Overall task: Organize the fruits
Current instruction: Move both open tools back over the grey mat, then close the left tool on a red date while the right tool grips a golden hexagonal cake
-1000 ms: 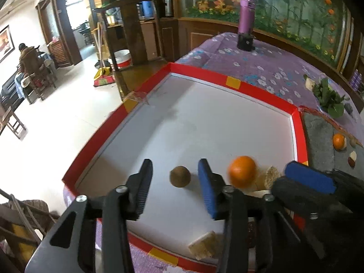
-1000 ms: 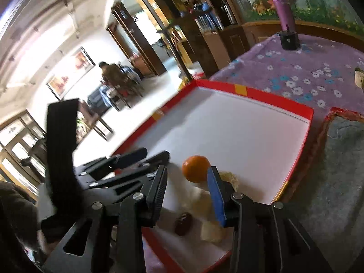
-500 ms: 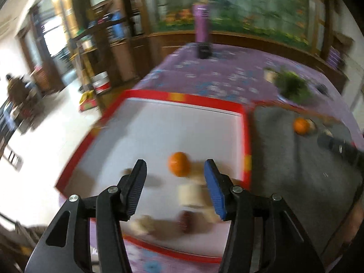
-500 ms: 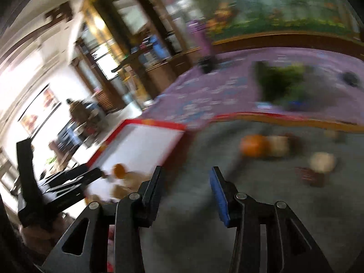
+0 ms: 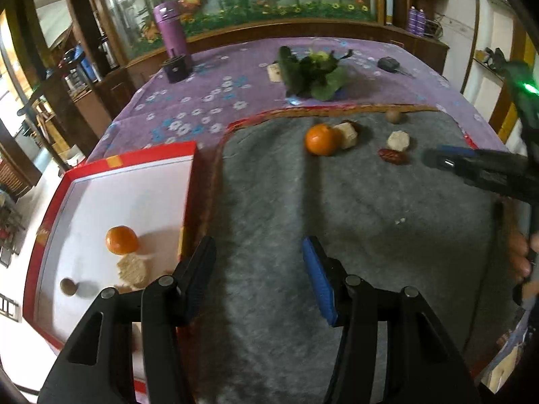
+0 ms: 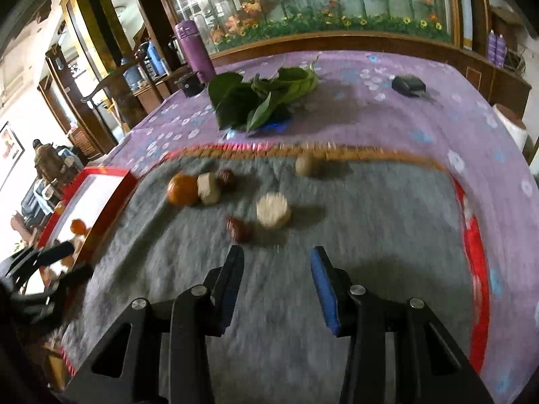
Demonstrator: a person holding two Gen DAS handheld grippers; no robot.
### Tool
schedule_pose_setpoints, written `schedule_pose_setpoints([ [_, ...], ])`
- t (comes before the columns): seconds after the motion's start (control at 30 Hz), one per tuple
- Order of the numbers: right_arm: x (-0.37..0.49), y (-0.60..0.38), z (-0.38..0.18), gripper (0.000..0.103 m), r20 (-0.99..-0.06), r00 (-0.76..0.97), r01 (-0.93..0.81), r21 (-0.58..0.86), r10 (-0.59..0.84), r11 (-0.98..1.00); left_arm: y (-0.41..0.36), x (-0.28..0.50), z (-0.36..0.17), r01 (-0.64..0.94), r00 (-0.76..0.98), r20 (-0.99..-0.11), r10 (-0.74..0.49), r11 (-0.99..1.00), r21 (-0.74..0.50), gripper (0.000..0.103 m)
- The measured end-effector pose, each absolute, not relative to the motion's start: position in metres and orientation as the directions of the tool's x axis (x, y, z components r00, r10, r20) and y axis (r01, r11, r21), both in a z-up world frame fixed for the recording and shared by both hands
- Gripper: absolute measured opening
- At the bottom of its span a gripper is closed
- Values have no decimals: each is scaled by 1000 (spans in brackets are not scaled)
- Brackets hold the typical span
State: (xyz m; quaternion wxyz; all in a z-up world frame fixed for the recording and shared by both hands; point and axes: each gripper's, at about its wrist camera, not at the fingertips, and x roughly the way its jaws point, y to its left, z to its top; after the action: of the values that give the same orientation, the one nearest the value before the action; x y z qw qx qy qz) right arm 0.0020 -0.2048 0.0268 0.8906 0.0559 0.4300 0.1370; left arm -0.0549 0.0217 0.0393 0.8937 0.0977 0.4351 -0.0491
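Observation:
My left gripper [image 5: 257, 262] is open and empty over the grey felt mat [image 5: 337, 219], next to the red-rimmed white tray [image 5: 134, 181]. In the tray lie an orange [image 5: 121, 239], a pale fruit chunk [image 5: 132, 269] and a small brown fruit [image 5: 67, 286]. My right gripper [image 6: 276, 276] is open and empty above the mat [image 6: 370, 235]. Just ahead of it lie a red date [image 6: 238, 229] and a pale chunk [image 6: 273, 210]. Farther off lie an orange [image 6: 182, 189], another pale chunk [image 6: 209, 188], a dark fruit [image 6: 225, 177] and a round tan fruit [image 6: 307, 165].
Green leaves [image 6: 259, 97] lie on the purple floral cloth behind the mat. A purple bottle [image 5: 170, 25] stands on a black block at the back left. A small black object [image 6: 407, 85] lies at the back right. The right gripper also shows at the right edge of the left wrist view [image 5: 448, 160].
Both grippers have swung right, away from the tray and over the grey mat. The right gripper has come close to the date and pale chunk. Both stay open.

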Motion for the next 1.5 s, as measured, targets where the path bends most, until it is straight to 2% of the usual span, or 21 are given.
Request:
schedule_pose_setpoints([
  [0.17,40,-195,17,41,-782,558,-139,241,277,960,9,-55,41,198,613,-790,-17,971,132,52],
  [0.3,52,-180,9,37,-799,563,-139,159,210,977,2,-51,37,222,591,-806,-37,968,118,52],
  [0.4,47,-169,6,27,-790,595,-166,59,148,984,-9,-45,35,238,588,-808,-33,962,133,52],
  [0.47,43,-167,6,27,-783,606,-195,27,142,981,-17,-41,35,255,586,-809,-39,957,138,52],
  [0.6,49,-204,10,27,-771,587,-145,203,249,968,-38,-29,34,288,573,-815,-86,952,102,52],
  [0.83,52,-289,15,27,-700,639,67,462,318,884,-85,1,21,296,554,-825,-111,953,70,52],
  [1.03,54,-298,12,27,-686,633,95,530,360,843,-98,20,11,238,548,-827,-123,971,13,52],
  [1.23,55,-291,15,28,-678,627,72,541,384,838,-102,33,2,173,553,-825,-119,985,-26,52],
  [1.4,56,-291,12,28,-685,618,76,541,386,838,-106,36,0,182,578,-803,-146,982,-48,52],
  [1.47,56,-291,12,28,-686,619,77,537,382,840,-107,36,-2,193,594,-792,-139,981,-27,49],
  [1.5,57,-291,12,28,-687,619,77,536,382,840,-107,35,-2,198,598,-790,-134,980,-16,44],
])
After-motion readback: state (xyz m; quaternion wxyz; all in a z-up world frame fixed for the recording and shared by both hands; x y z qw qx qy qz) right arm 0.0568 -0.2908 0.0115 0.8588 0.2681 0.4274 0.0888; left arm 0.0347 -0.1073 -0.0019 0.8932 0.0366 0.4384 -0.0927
